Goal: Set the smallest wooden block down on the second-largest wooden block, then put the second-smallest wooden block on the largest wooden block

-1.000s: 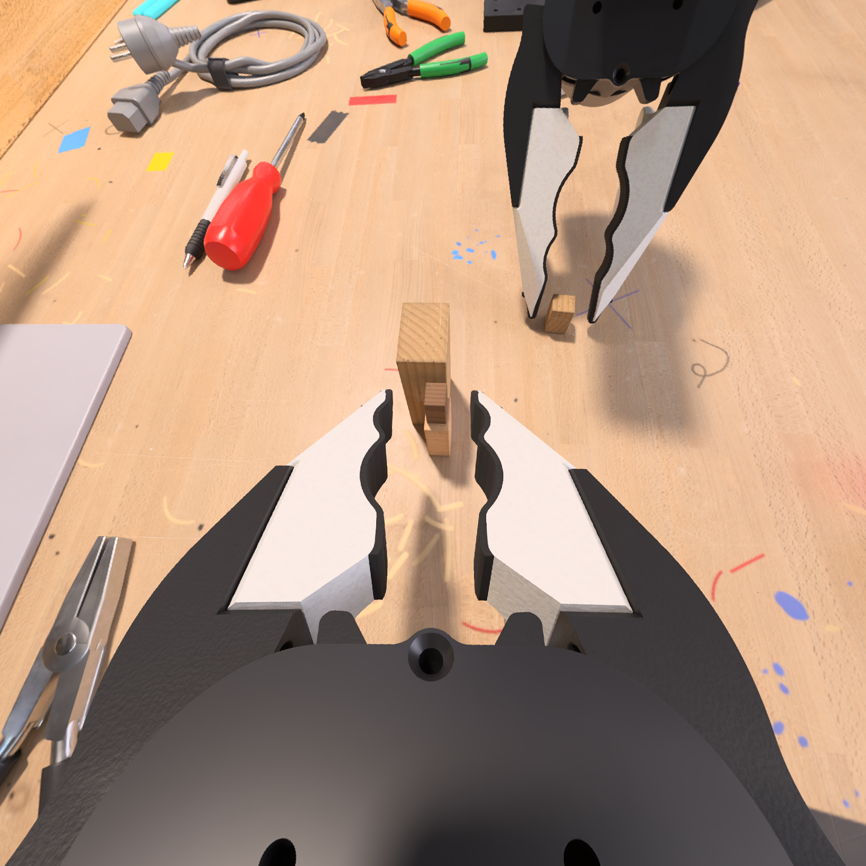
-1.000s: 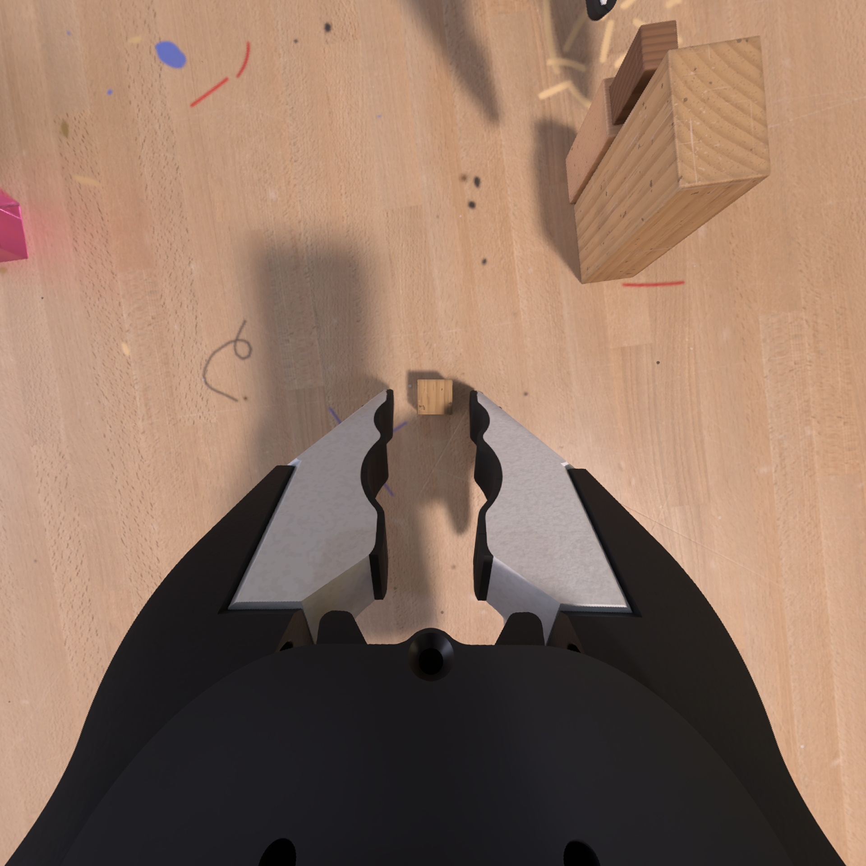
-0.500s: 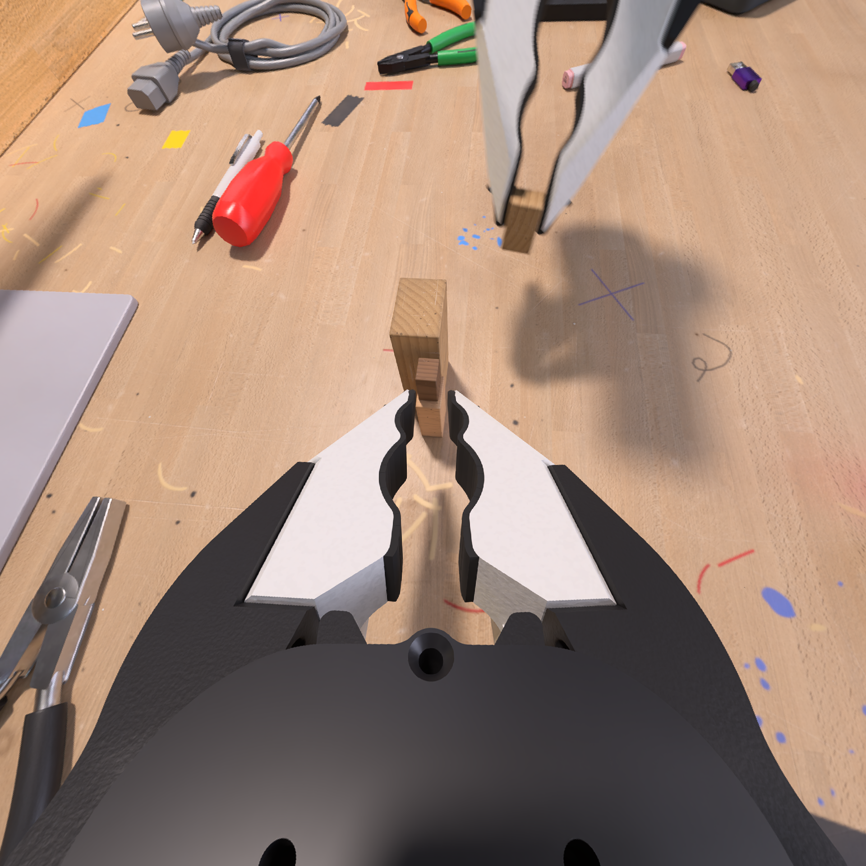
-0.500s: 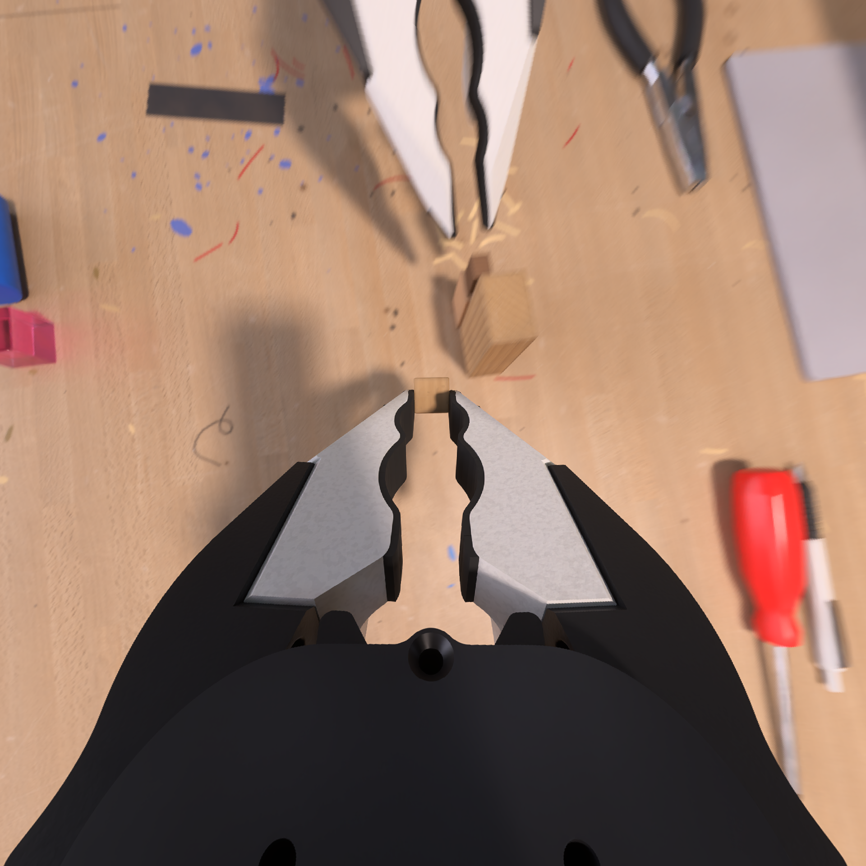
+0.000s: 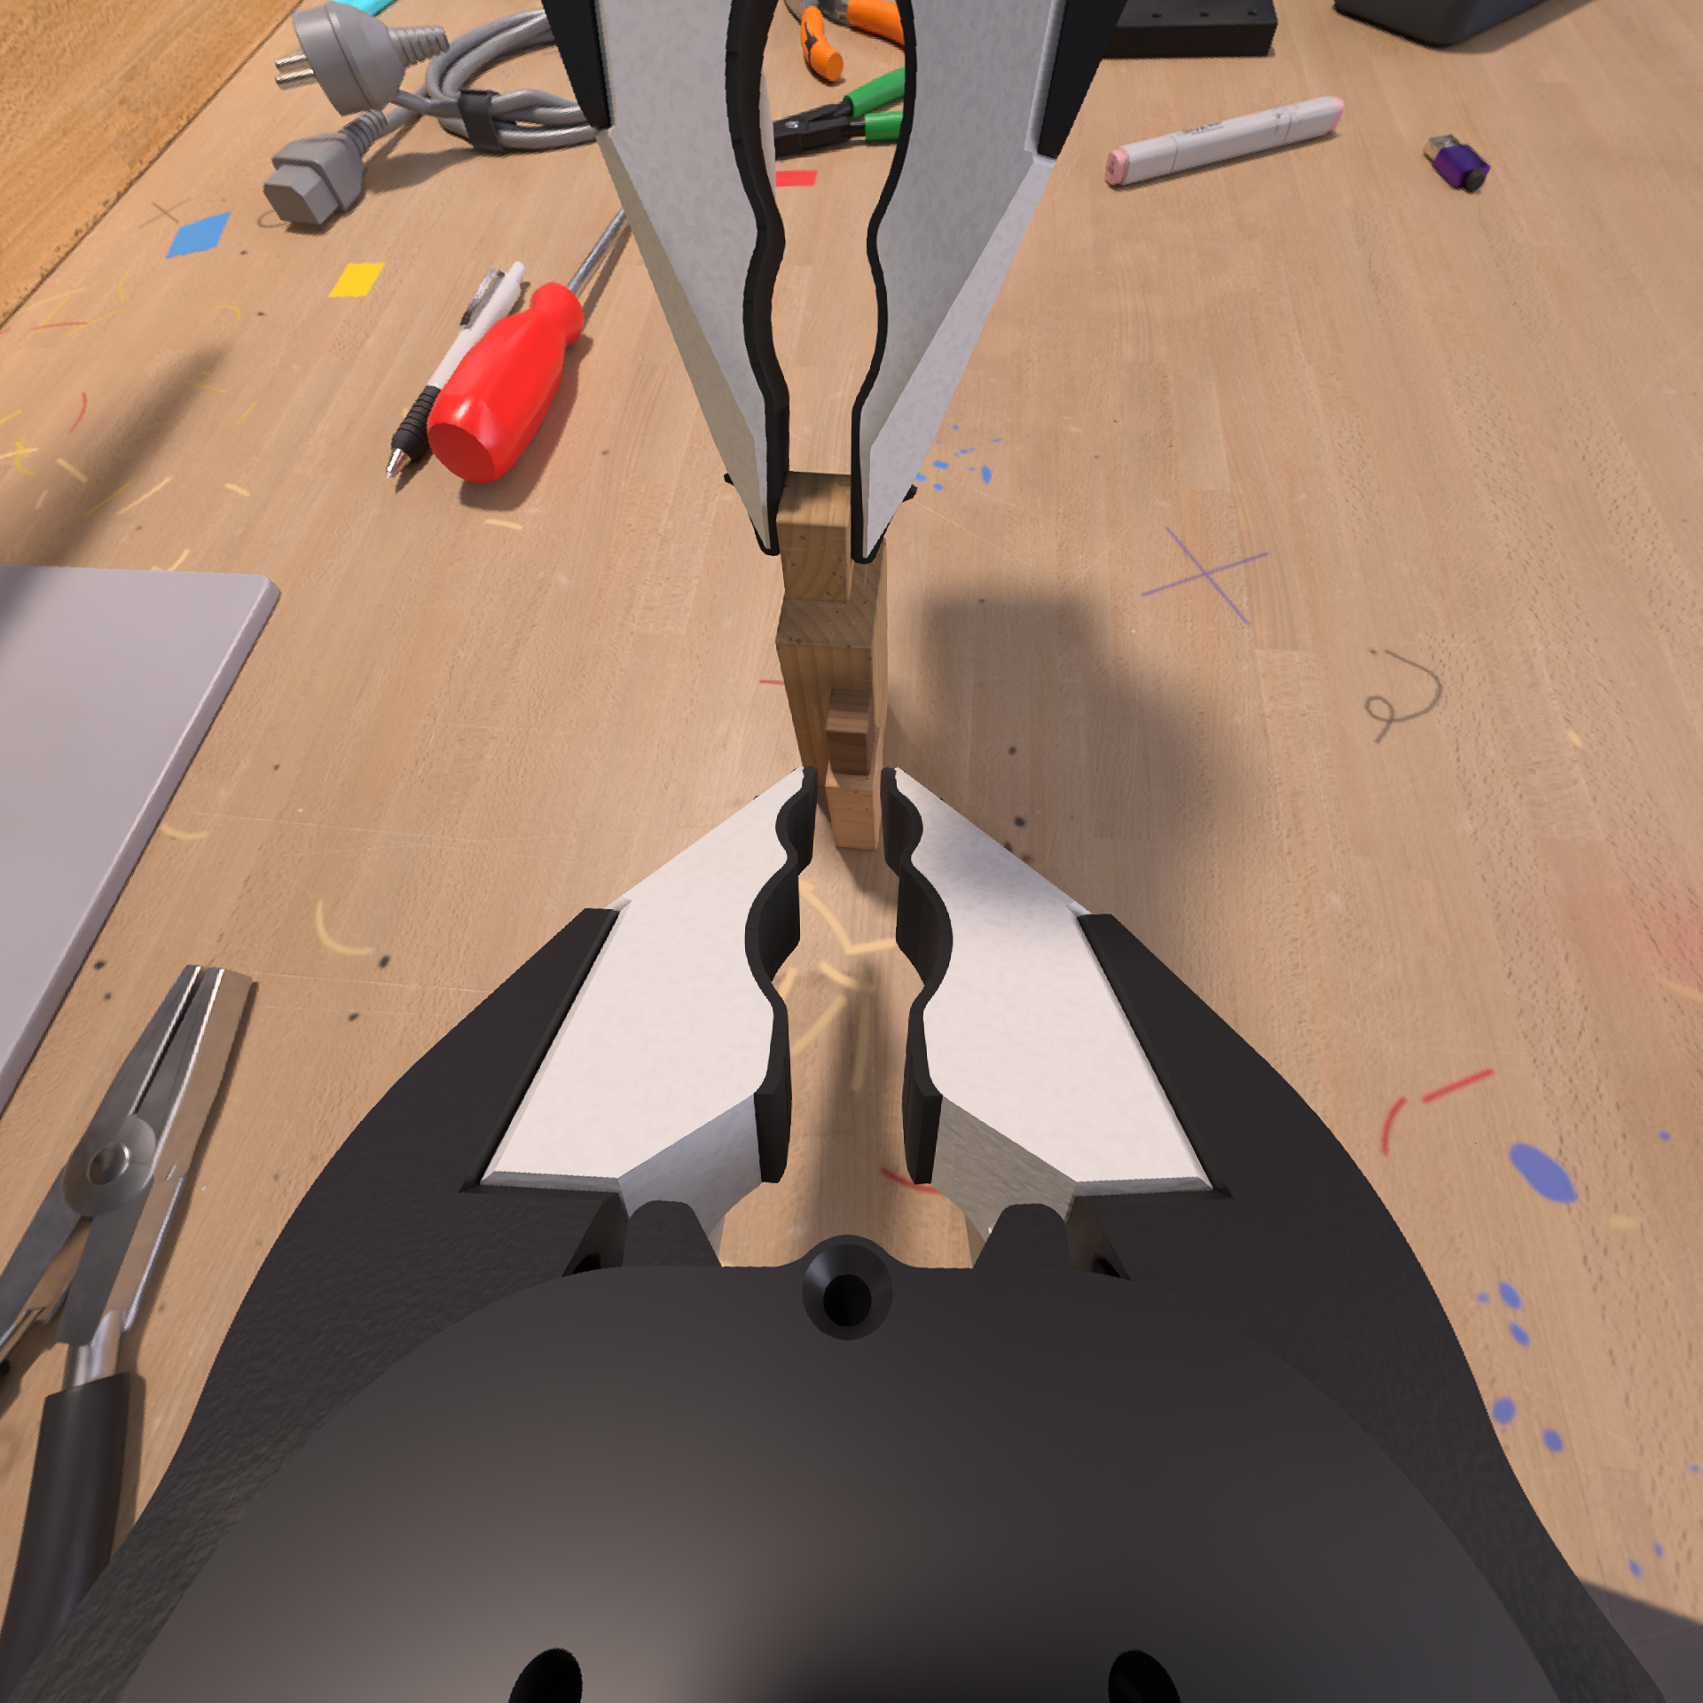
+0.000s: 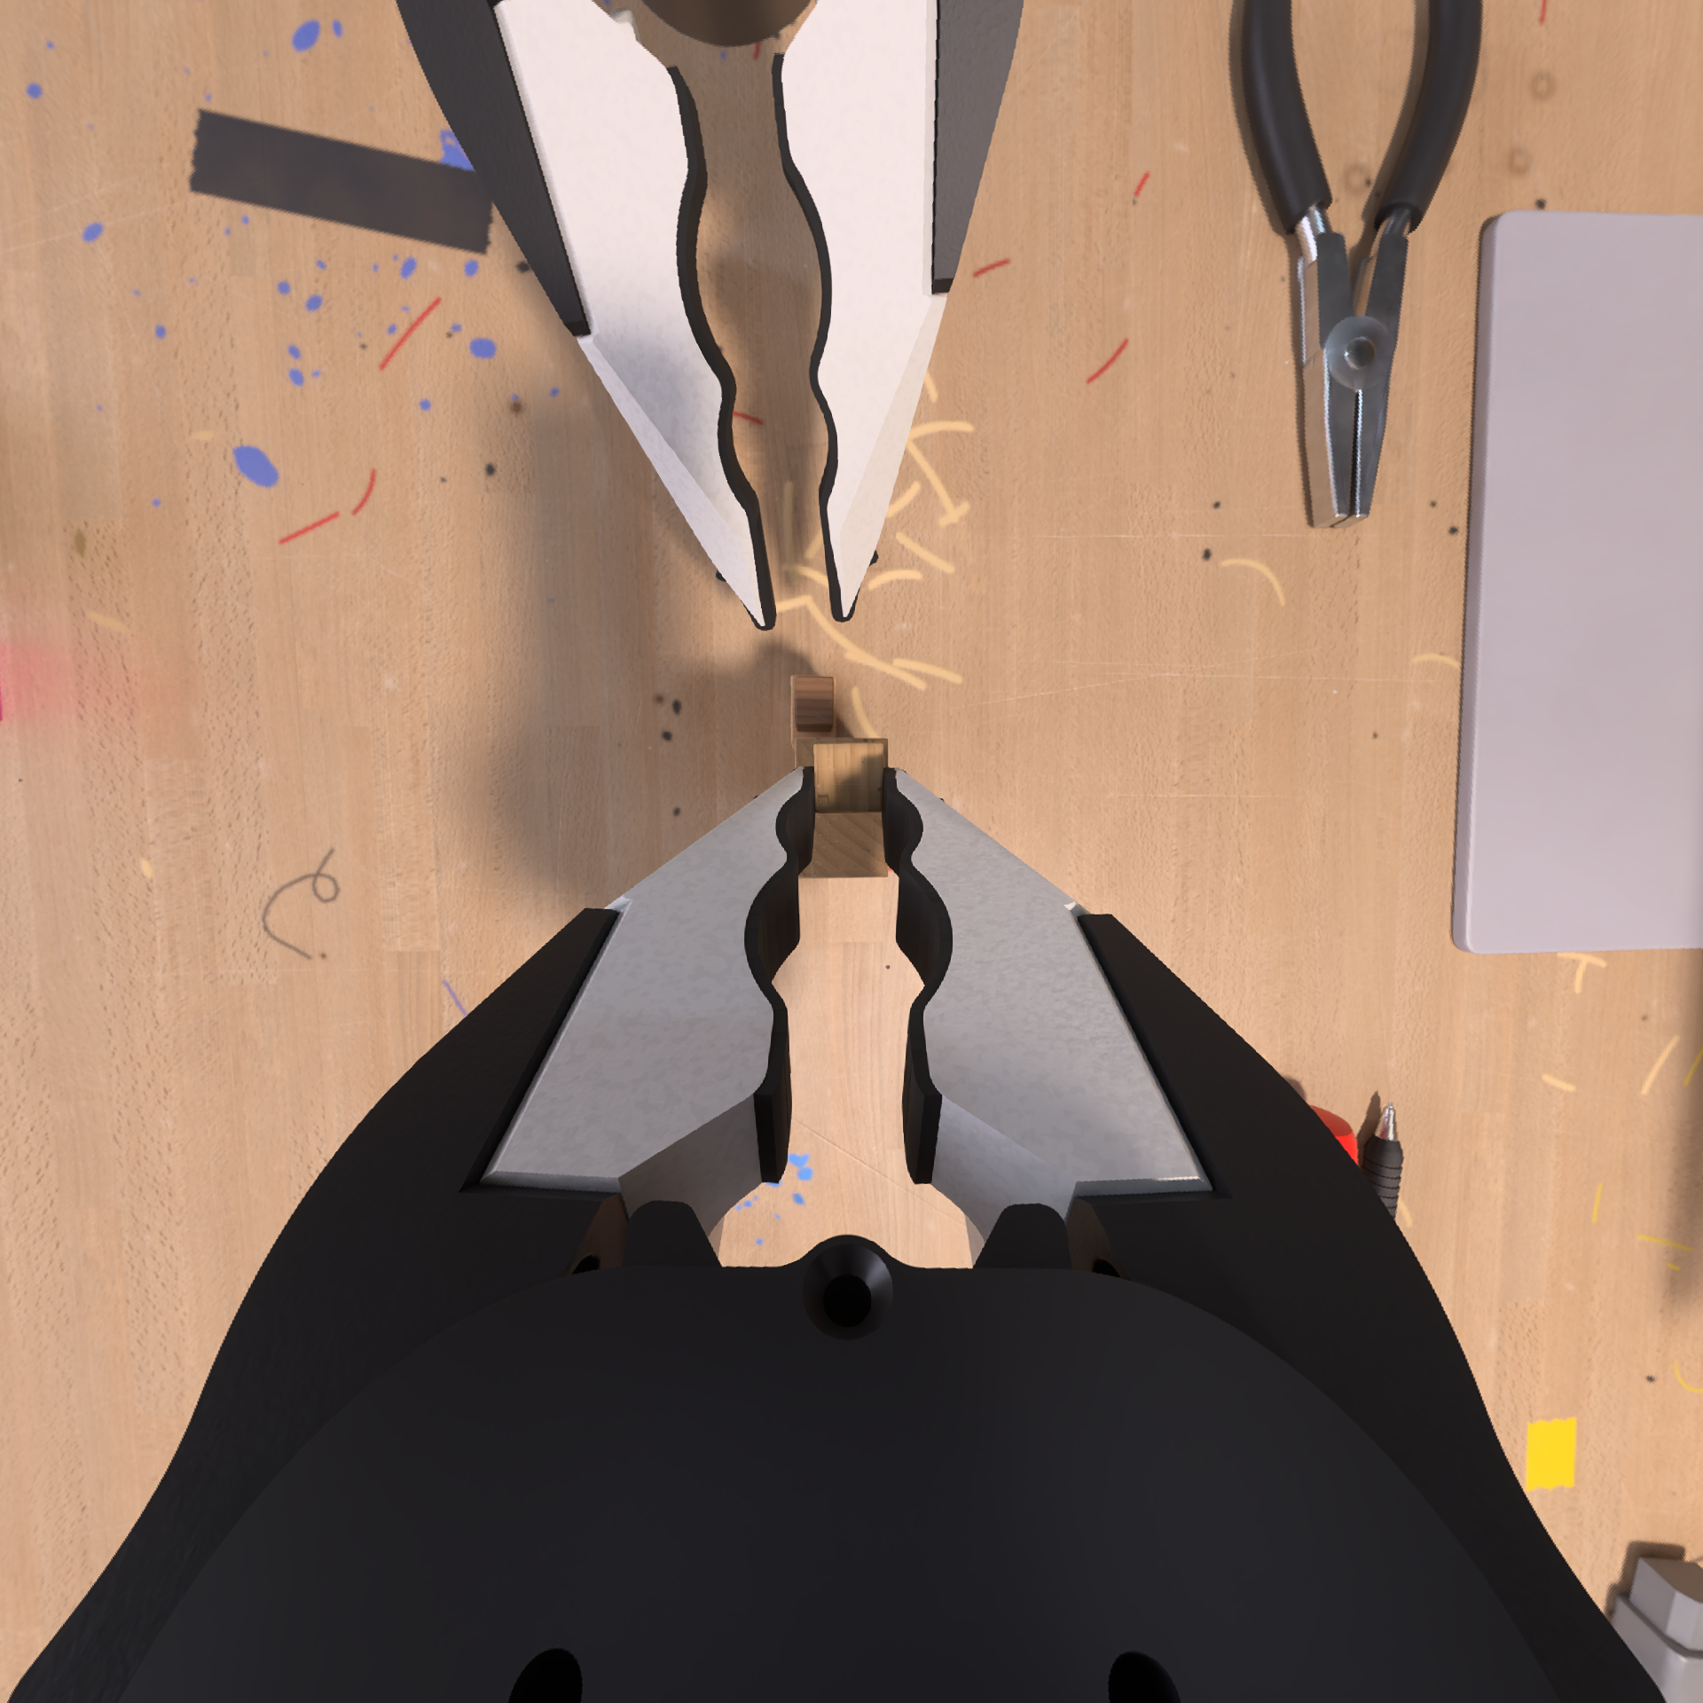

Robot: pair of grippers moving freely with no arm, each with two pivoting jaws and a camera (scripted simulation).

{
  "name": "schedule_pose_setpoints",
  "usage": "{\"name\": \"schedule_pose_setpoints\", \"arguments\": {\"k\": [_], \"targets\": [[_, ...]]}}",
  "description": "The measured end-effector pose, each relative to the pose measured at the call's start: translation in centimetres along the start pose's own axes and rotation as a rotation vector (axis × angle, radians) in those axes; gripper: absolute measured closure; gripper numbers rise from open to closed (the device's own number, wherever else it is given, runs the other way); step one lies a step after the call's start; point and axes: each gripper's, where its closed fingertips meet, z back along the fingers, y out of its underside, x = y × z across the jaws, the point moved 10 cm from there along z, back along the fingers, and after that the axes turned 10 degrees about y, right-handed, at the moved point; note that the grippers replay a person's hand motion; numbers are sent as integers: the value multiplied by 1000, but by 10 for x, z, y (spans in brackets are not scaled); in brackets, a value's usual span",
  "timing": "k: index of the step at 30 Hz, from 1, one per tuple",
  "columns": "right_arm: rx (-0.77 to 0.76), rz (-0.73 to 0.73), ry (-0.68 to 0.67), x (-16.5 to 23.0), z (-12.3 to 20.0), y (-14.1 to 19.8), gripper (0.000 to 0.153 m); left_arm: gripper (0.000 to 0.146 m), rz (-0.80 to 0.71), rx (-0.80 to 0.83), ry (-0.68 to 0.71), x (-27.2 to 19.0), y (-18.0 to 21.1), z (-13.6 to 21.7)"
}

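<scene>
My right gripper (image 6: 848, 783) is shut on the second-smallest wooden block (image 6: 848, 774). In the left wrist view it (image 5: 816, 553) comes down from above and holds that block (image 5: 811, 544) at the top of the tall largest block (image 5: 829, 645); I cannot tell whether they touch. The small dark block (image 5: 848, 737) lies on the light second-largest block (image 5: 852, 816), against the largest block's near side. My left gripper (image 5: 848, 783) hovers just short of this pair, its jaws a narrow gap apart with nothing between them. It also shows in the right wrist view (image 6: 802, 617).
A red screwdriver (image 5: 507, 387) and a pen (image 5: 452, 369) lie to the left, with a grey cable (image 5: 415, 101) and green pliers (image 5: 848, 111) behind. A grey slab (image 5: 92, 737) and steel pliers (image 5: 101, 1198) lie at the near left. A marker (image 5: 1226, 138) lies at the far right.
My right gripper shut on the second-smallest block, lifted it from the table and carried it over the largest block. My left gripper's jaws narrowed and stayed by the stacked pair.
</scene>
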Motion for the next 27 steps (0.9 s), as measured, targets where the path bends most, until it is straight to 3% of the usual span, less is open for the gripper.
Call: {"name": "schedule_pose_setpoints", "arguments": {"k": [27], "targets": [[-53,-29,2,-1,-1,11,139,132,5,1,25,-1,1,-4]]}}
